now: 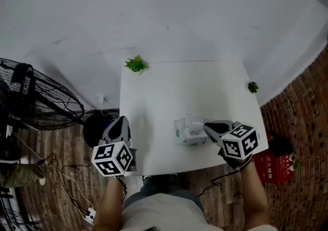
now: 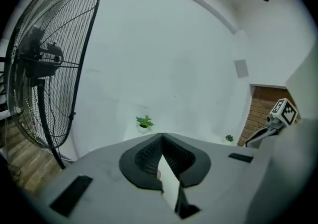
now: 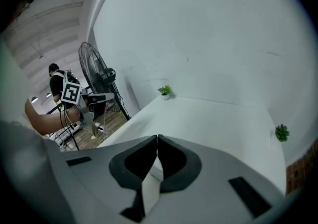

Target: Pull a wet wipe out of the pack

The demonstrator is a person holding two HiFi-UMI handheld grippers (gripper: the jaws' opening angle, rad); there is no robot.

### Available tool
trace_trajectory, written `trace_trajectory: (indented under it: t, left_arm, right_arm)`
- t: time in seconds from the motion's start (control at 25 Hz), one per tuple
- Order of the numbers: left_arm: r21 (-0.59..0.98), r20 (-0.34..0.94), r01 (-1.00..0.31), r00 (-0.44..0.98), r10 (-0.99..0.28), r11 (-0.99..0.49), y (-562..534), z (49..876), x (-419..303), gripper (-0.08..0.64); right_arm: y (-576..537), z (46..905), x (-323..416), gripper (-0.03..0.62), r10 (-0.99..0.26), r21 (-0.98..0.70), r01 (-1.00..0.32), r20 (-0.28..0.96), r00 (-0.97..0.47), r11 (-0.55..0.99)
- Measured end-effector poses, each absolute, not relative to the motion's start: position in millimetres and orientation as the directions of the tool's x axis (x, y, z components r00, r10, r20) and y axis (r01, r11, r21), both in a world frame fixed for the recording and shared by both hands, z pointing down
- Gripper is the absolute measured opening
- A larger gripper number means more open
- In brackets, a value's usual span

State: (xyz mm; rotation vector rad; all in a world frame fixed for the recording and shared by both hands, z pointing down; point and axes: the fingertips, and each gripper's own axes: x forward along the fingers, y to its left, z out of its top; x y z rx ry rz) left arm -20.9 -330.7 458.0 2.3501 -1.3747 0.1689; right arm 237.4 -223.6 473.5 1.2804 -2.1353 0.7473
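Head view: white table (image 1: 154,97) w/ wet wipe pack (image 1: 188,131) near its front edge, white crumpled at the top. My right gripper (image 1: 210,127) is at the pack's right side, jaws together at the tips. No wipe shows clear of the pack. My left gripper (image 1: 119,123), jaws closed & empty, hangs off the table's left edge. I judge the pull is yet to be done.

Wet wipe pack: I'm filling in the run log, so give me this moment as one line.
wet wipe pack: on table, near front edge | right gripper: jaws together, tips at pack's right side | left gripper: jaws together, at table's left edge
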Motion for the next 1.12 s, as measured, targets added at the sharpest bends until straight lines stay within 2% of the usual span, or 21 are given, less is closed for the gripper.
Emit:
trace_trajectory:
  t: [0.28,0.56,0.88,1.12]
  left_arm:
    - [0.291,0.257,-0.809,0.580,-0.773,-0.510,-344,434,4,0.003]
    - [0.270,0.203,-0.746,0.662,-0.721,-0.609,-355,401,36,0.003]
    - [0.232,0.153,-0.677,0.735,-0.661,-0.699,-358,374,74,0.003]
    - [0.230,0.168,-0.648,0.761,-0.626,-0.726,-352,380,93,0.003]
  right_arm:
    - [-222,425,243,0.008,-0.787,-0.197,-0.946,0.525,-0.324,0.258]
    - [-214,383,262,0.008,-0.929,-0.168,-0.984,0.350,-0.116,0.059]
    - [-178,379,292,0.008,-0.969,-0.246,-0.944,0.167,0.183,-0.220]
    - [-152,388,299,0.008,-0.956,-0.298,-0.909,0.143,0.258,-0.290]
